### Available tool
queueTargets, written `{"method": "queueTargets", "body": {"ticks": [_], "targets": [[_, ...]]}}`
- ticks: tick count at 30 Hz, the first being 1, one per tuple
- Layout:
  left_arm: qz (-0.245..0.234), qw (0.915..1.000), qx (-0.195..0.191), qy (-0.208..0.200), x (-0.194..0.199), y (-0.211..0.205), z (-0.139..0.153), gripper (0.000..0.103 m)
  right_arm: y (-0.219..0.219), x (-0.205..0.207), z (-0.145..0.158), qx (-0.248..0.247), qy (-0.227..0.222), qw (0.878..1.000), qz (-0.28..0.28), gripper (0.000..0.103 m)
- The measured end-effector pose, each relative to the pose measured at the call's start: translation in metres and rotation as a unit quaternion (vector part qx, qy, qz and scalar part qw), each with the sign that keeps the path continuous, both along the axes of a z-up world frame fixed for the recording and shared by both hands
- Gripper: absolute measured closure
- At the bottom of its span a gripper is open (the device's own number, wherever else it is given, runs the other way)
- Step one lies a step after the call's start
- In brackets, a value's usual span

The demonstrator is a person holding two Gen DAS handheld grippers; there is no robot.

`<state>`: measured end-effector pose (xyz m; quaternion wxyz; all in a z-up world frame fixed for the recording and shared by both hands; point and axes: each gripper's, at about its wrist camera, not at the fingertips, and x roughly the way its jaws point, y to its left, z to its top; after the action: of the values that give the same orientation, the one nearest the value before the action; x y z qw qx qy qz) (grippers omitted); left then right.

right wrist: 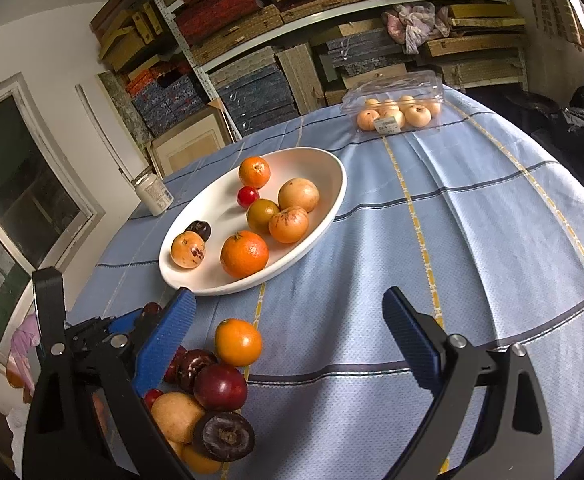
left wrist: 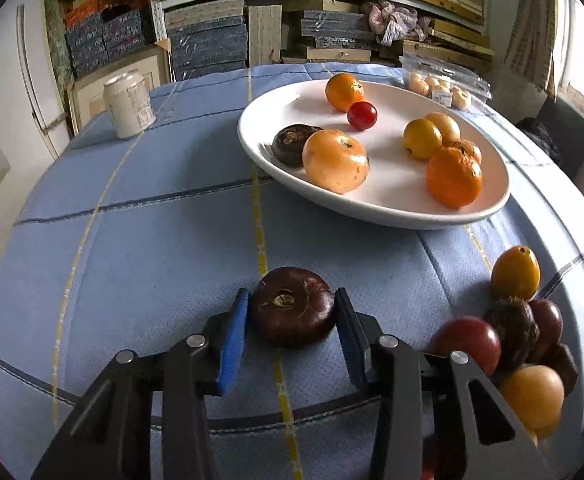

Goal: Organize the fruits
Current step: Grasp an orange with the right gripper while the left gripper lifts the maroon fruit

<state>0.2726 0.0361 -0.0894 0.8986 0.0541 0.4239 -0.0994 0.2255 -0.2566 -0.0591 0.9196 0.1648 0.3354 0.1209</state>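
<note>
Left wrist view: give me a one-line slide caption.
Left hand-held gripper closes around a dark purple fruit on the blue tablecloth, white plate of fruit beyond.

Loose fruit pile (left wrist: 524,332) partly hidden

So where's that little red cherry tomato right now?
In the left wrist view, the cherry tomato sits on the far side of the white plate, touching the mandarin behind it.

On the white plate (right wrist: 324,216) sit eight fruits: two tangerines (right wrist: 244,254), four yellow-orange fruits (right wrist: 288,224), one small red fruit (right wrist: 248,196) and one dark water chestnut (right wrist: 199,230). Beyond the plate stand one can (left wrist: 128,104) and one clear pack (right wrist: 394,110) of pale fruits, their number unclear.
</note>
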Motion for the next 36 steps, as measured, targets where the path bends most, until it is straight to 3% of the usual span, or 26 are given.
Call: {"method": "queueTargets", "body": {"ticks": [5, 7, 9, 12, 20, 28, 32, 36], "targets": [[0.012, 0.9999, -0.002, -0.004, -0.002, 0.001, 0.002, 0.061, 0.014, -0.001, -0.002, -0.023, -0.004, 0.999, 0.027, 0.011], [0.024, 0.9994, 0.004, -0.022, -0.006, 0.004, 0.009, 0.061, 0.024, -0.003, -0.004, -0.040, -0.005, 0.998, 0.048, 0.018], [0.036, 0.9986, -0.003, -0.038, -0.010, 0.010, 0.018, 0.061, 0.038, -0.002, -0.009, -0.063, 0.004, 0.995, 0.073, 0.037], [0.046, 0.9975, -0.026, -0.047, -0.015, 0.019, 0.027, 0.061, 0.050, -0.001, -0.018, -0.093, 0.019, 0.991, 0.091, 0.046], [0.035, 0.9974, -0.032, -0.055, -0.022, 0.014, 0.035, 0.061, 0.059, 0.006, -0.031, -0.114, 0.032, 0.989, 0.090, 0.046], [0.027, 0.9977, -0.033, -0.053, -0.024, 0.010, 0.034, 0.061, 0.060, 0.024, -0.041, -0.072, 0.063, 0.991, 0.095, 0.046], [0.022, 0.9981, -0.029, -0.050, -0.024, 0.007, 0.032, 0.061, 0.067, 0.024, -0.043, -0.064, 0.060, 0.990, 0.112, 0.057], [0.017, 0.9987, -0.022, -0.043, -0.022, 0.005, 0.028, 0.061, 0.068, 0.022, -0.043, -0.060, 0.058, 0.990, 0.114, 0.058]]}}
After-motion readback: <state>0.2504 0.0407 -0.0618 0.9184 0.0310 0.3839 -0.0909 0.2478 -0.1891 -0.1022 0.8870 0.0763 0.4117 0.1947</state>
